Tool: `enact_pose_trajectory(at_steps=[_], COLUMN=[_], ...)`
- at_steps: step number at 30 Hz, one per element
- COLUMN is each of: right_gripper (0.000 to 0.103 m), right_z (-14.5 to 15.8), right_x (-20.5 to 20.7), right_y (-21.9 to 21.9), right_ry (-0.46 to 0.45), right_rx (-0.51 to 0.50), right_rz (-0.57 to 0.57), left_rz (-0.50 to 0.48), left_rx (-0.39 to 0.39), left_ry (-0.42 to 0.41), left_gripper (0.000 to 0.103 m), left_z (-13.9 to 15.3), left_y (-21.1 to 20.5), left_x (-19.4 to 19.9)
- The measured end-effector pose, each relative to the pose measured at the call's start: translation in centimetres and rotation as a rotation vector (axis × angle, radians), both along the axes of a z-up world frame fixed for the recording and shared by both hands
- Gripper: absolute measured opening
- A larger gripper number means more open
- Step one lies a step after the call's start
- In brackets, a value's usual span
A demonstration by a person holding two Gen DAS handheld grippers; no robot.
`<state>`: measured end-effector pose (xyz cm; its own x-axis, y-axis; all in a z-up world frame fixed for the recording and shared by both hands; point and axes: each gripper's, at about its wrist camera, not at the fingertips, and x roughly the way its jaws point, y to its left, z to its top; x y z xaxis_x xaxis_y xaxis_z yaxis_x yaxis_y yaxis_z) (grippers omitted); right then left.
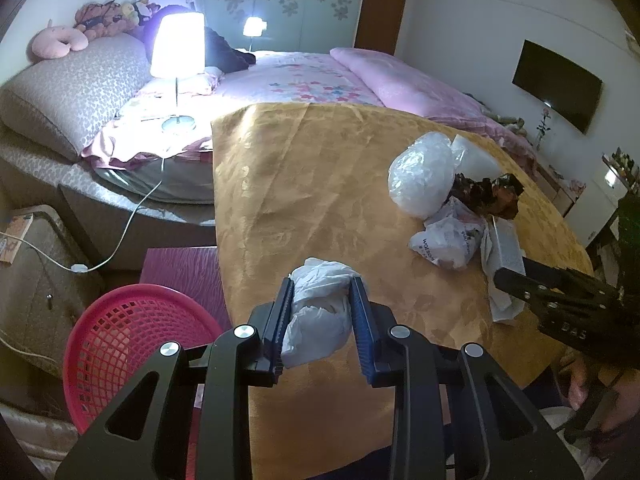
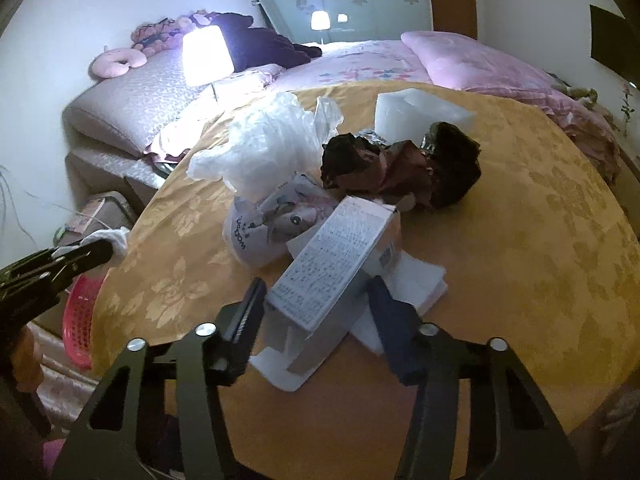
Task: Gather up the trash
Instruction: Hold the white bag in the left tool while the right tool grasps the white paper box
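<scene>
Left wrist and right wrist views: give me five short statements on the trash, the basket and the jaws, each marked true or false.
1. The left gripper has its jaws closed on a crumpled white tissue. True.
2. The red basket stands on the yellow tablecloth. False: it sits lower, off the edge of the tablecloth.
3. The printed carton lies between the jaws of the right gripper. True.
4. The dark crumpled wrapper is already in the basket. False: it lies on the table among the other trash.
5. The bedside lamp is switched off. False: its shade glows brightly.
</scene>
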<state>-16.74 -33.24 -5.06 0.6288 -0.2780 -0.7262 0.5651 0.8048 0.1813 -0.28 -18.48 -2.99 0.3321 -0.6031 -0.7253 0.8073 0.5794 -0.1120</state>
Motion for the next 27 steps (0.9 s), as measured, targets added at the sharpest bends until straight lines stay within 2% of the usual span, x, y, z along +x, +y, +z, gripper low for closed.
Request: enact_pose_trajectory(at_steps=[3, 7, 17, 23, 27], right_gripper=[0.042, 0.042, 0.043, 0.04, 0.038], right_z=[0.2, 0.3, 0.4, 0.2, 0.5], right_x=[-1.2, -2.0, -0.4, -0.2, -1.1], right_y=[0.0, 0.0, -0.1, -0.6, -0.7], right_ry=[0.003, 0.035, 0.039, 0.037, 0.014], right_rx=[0.009, -0.018, -0.079, -0.076, -0.04], right_rz=[-0.001, -0.023, -0.013, -0.002, 0.015], left_rz=[0.002, -0.003, -0.004, -0.005, -0.006], left_rx=[-0.001, 0.004, 0.009, 0.011, 0.011], left_ry=[0.003, 0.006, 0.01, 0.011, 0.01], left_gripper=[0.027, 0.027, 0.027, 0.027, 0.027], left_z=[0.0, -0.1, -0.2, -0.3, -0.2], left_y=[0.0, -0.1, -0.3, -0.4, -0.4], left_x=[0.0, -0.2, -0.3, -0.3, -0.3])
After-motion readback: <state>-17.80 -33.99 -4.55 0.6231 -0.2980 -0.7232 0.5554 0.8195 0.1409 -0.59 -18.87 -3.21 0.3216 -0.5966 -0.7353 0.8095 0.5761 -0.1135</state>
